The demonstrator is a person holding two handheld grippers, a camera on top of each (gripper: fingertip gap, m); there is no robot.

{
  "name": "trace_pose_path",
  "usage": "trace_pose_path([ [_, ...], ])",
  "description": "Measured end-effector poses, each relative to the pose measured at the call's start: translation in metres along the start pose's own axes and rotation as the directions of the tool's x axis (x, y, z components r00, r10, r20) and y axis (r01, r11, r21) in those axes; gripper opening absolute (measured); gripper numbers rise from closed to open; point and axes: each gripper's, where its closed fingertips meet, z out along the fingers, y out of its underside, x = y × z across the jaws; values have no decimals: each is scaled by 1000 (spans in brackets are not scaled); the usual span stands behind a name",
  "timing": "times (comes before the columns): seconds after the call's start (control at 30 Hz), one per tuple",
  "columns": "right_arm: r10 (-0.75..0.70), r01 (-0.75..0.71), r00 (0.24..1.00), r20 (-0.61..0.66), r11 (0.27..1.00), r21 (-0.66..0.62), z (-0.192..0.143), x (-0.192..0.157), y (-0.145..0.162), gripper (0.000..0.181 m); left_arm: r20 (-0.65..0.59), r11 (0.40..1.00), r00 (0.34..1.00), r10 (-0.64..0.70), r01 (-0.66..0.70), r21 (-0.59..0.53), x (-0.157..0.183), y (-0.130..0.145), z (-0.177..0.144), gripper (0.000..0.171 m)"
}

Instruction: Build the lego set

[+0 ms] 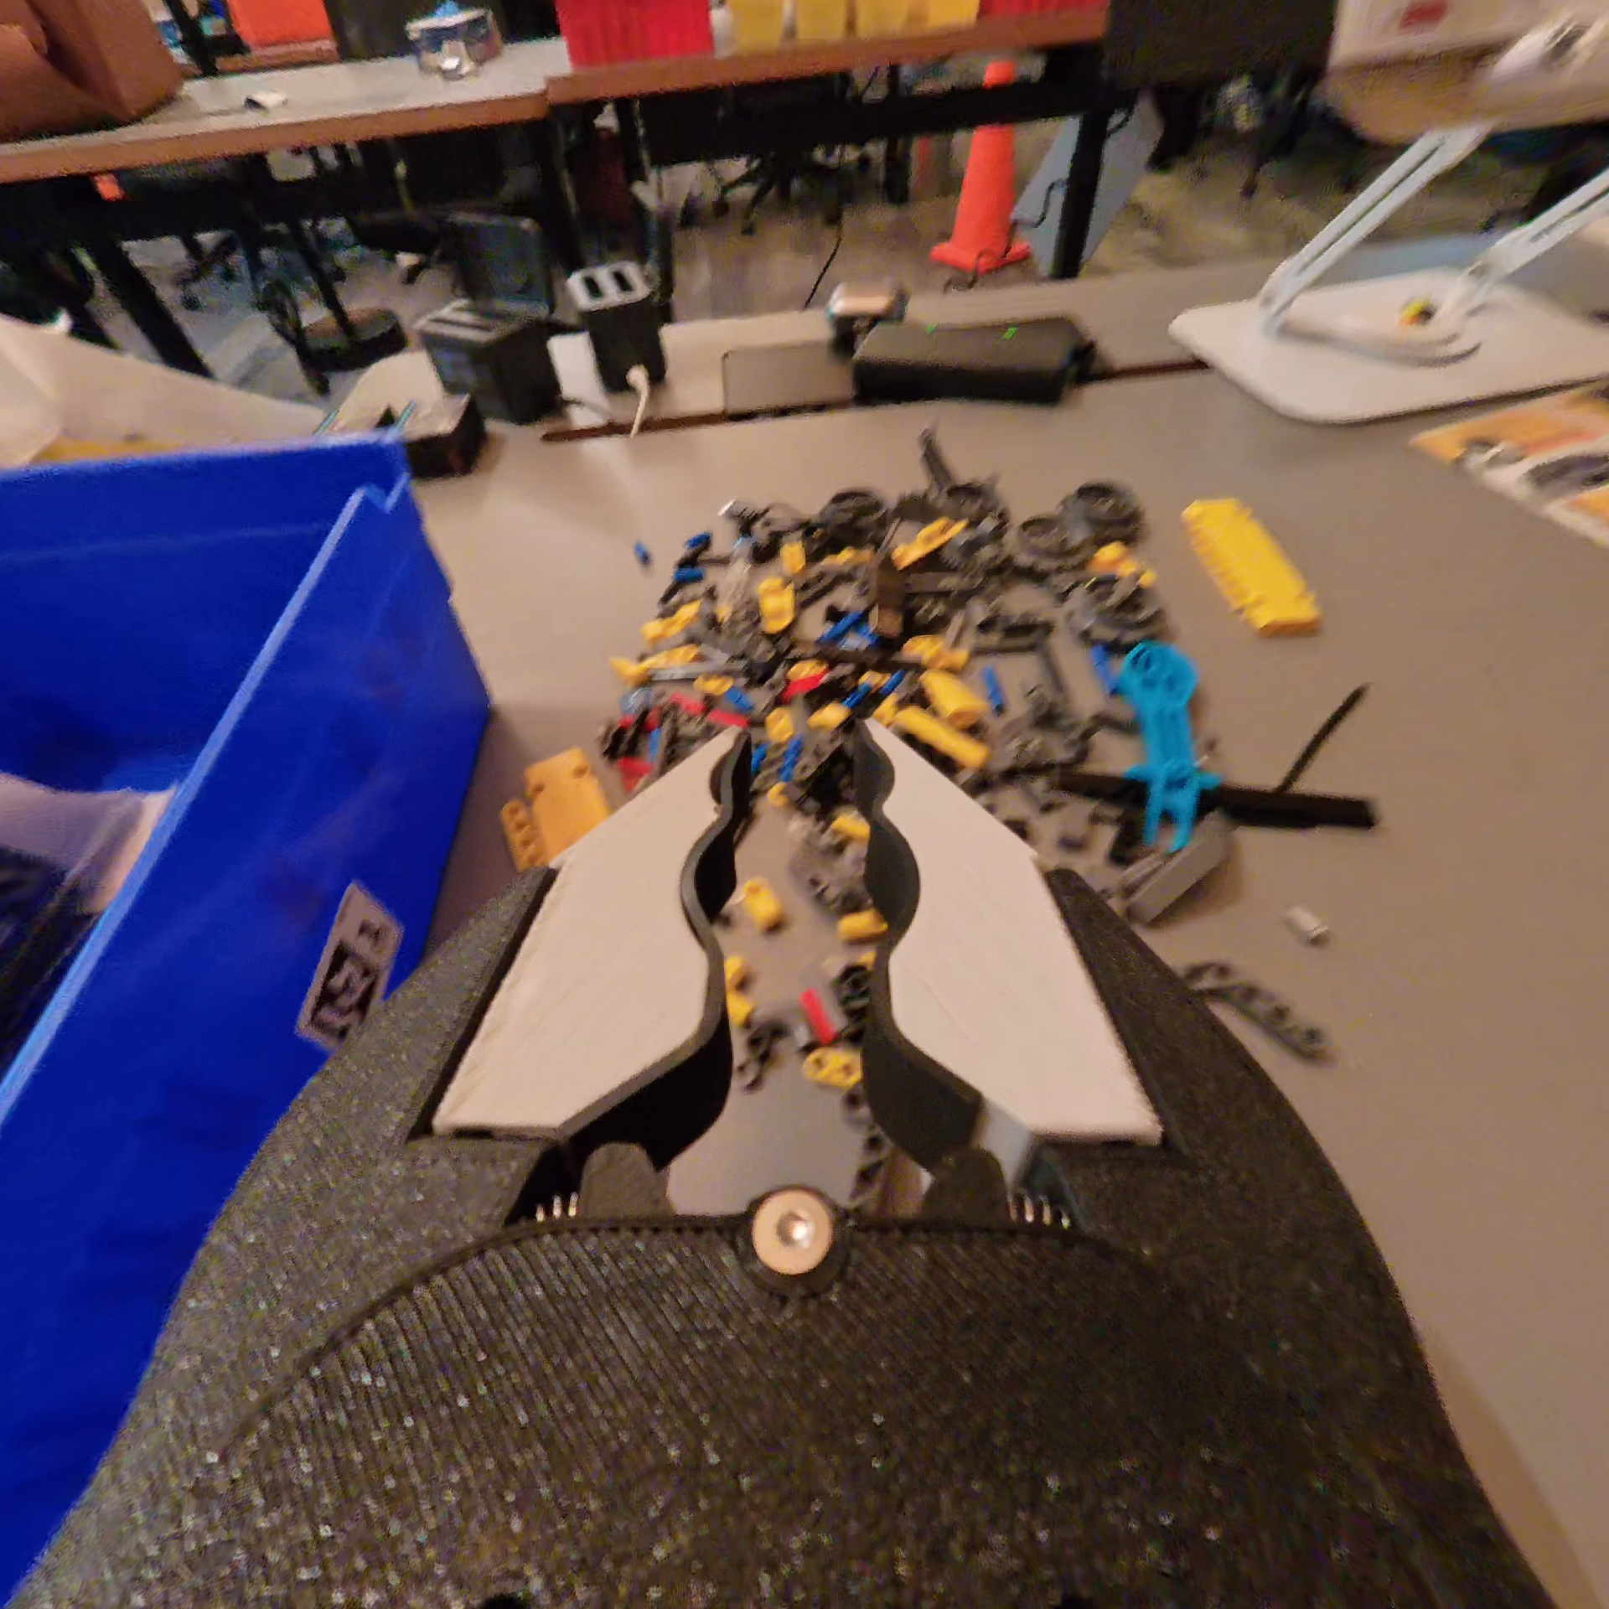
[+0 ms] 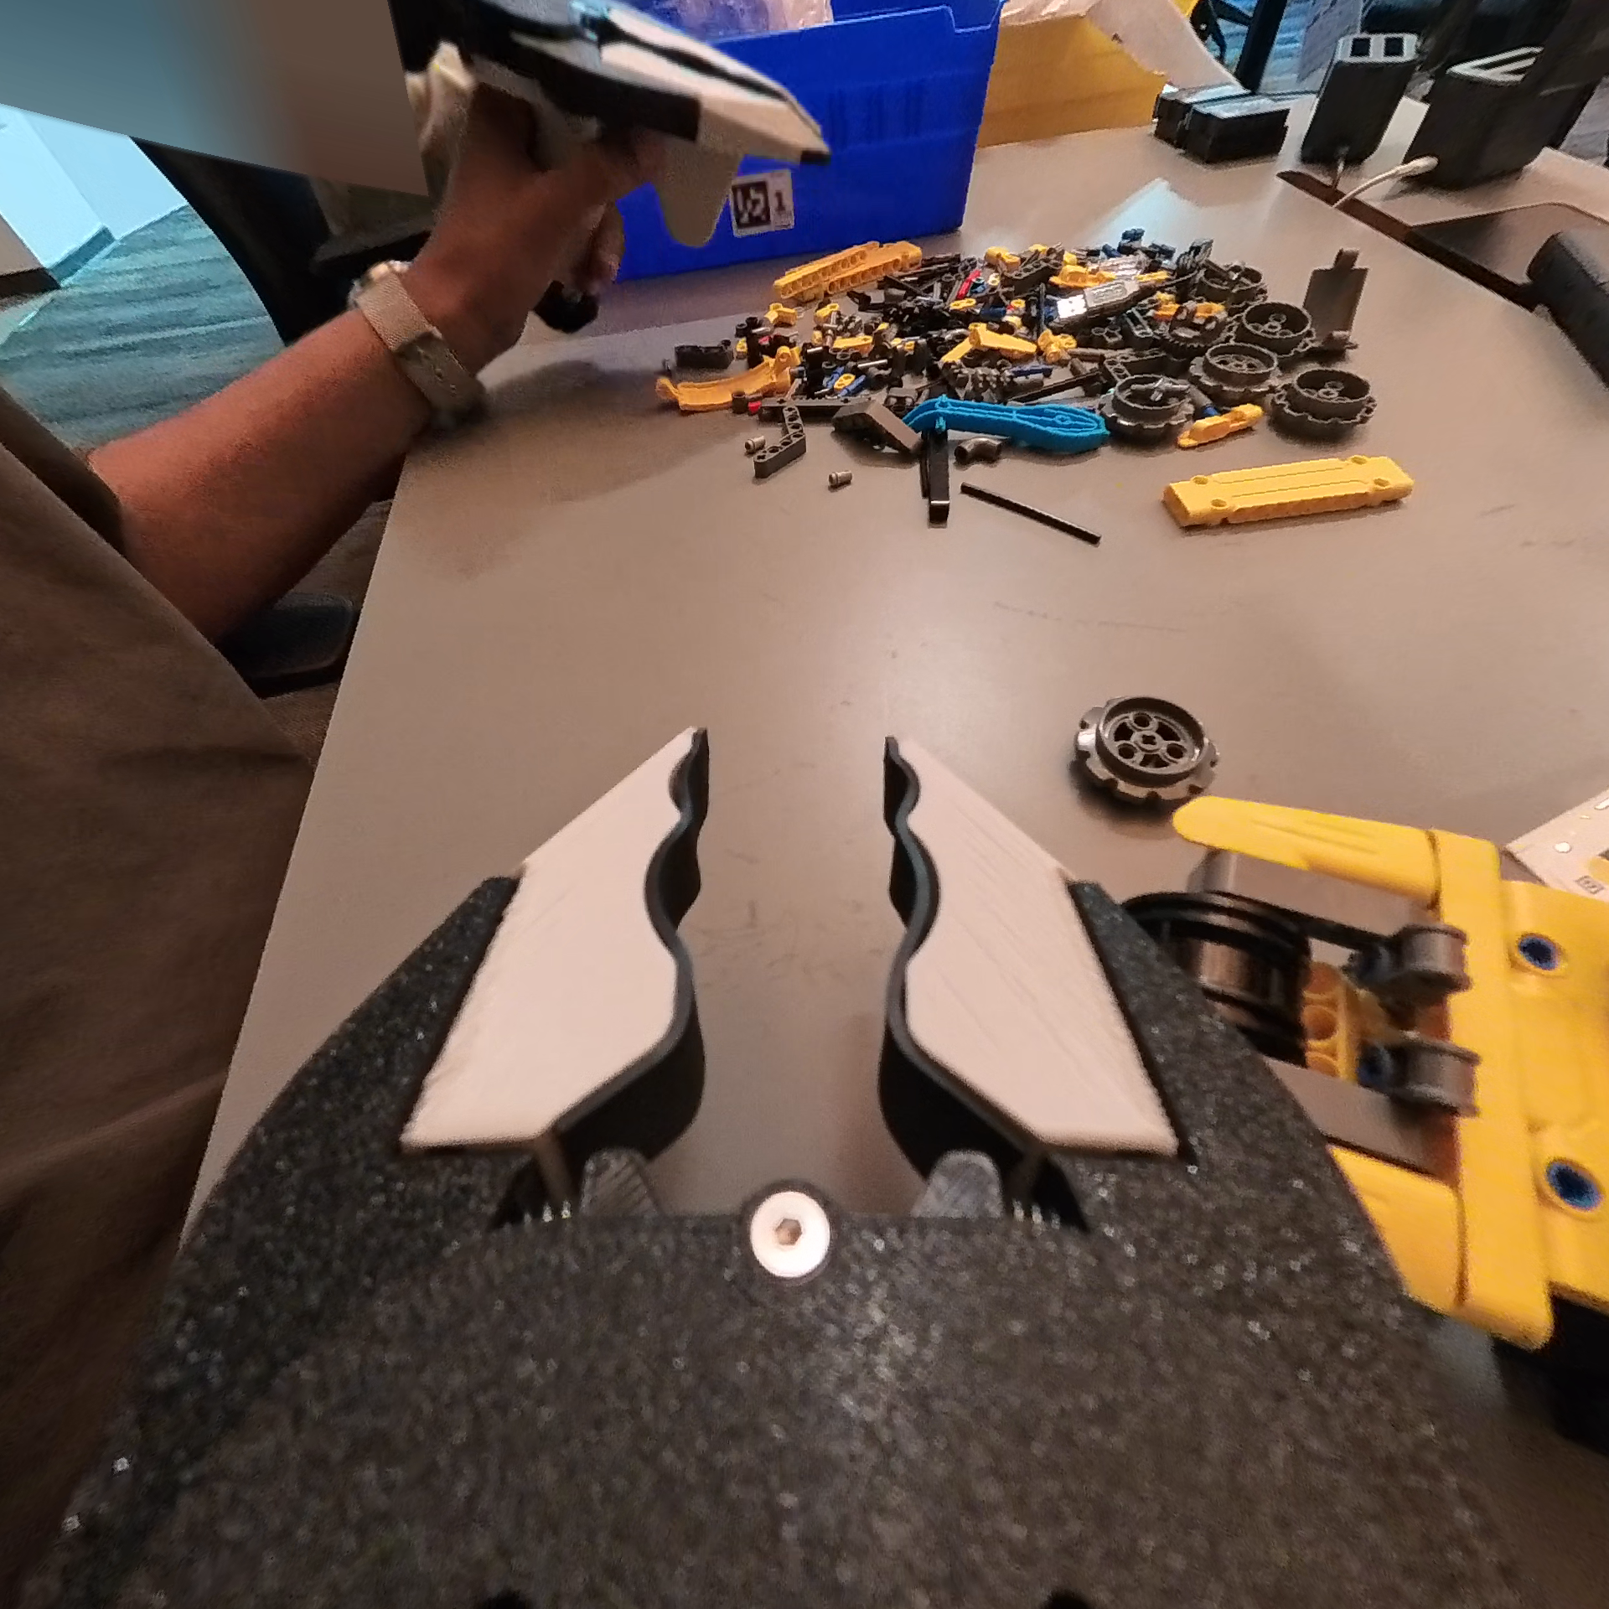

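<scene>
A pile of small yellow, black, blue and red building-toy parts (image 1: 871,662) lies on the grey table (image 1: 1437,827); it also shows in the right wrist view (image 2: 1027,339). My left gripper (image 1: 801,740) is open and empty, held above the near edge of the pile. It also shows far off in the right wrist view (image 2: 766,122), held in a hand above the table. My right gripper (image 2: 794,756) is open and empty over bare table. A dark grey wheel (image 2: 1145,750) lies just right of it, and a partly built yellow toy vehicle (image 2: 1410,1045) stands at its right.
A blue bin (image 1: 261,784) stands left of the pile, also in the right wrist view (image 2: 871,131). A light blue part (image 1: 1162,749), a long yellow panel (image 1: 1249,564), black chargers (image 1: 966,357) and a white stand (image 1: 1393,339) are on the table. A person's forearm (image 2: 261,470) reaches in at left. The left gripper's tips are roughly 35 cm from the right gripper's. My right gripper is the nearer one to the dark grey wheel (image 2: 1145,750): about 8 cm, against 30 cm.
</scene>
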Motion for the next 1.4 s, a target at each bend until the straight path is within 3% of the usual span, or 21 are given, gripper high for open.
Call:
trace_pose_path([
  [0.17, 26, -26, 1000, 11, 1000, 4, 0, 2, 0, 40, -118, 999, 993, 11, -15, -39, 42, -44, 22, 23],
  [0.27, 32, -32, 999, 11, 999, 10, -1, 3, -1, 40, -146, 998, 988, 56, -54, 18, 44, -76, 44, 21],
  [0.33, 31, -31, 999, 10, 999, 10, -1, 3, -1, 40, -169, 998, 984, 60, -64, -22, 34, -82, 68, 22],
  [0.43, 27, -27, 1000, 10, 1000, 1, 0, 2, 0, 40, -248, 980, 968, -28, -22, -197, 24, -64, 107, 34],
  [0.5, 21, -21, 1000, 8, 1000, -8, 1, 2, 1, 40, -269, 972, 961, -57, -8, -235, 22, -51, 122, 36],
  [0.7, 0, 1, 1000, 15, 999, -50, 8, 0, 5, 40, -238, 940, 970, 50, -126, -318, 23, -21, 135, 33],
  [0.9, -3, 5, 999, 35, 997, -71, 13, -2, 7, 41, -280, 884, 960, 0, -131, -449, 33, 13, 147, 41],
  [1.03, -14, 15, 1000, 20, 998, -57, 11, -2, 5, 41, -282, 875, 959, 2, -138, -464, 36, 21, 152, 40],
  [1.13, -27, 28, 1000, 14, 998, -63, 11, -2, 6, 42, -261, 872, 963, 65, -182, -455, 34, 22, 153, 14],
  [1.4, -57, 57, 998, -6, 996, -68, 11, -3, 7, 43, -147, 920, 986, 74, -124, -371, 0, -1, 138, 14],
])
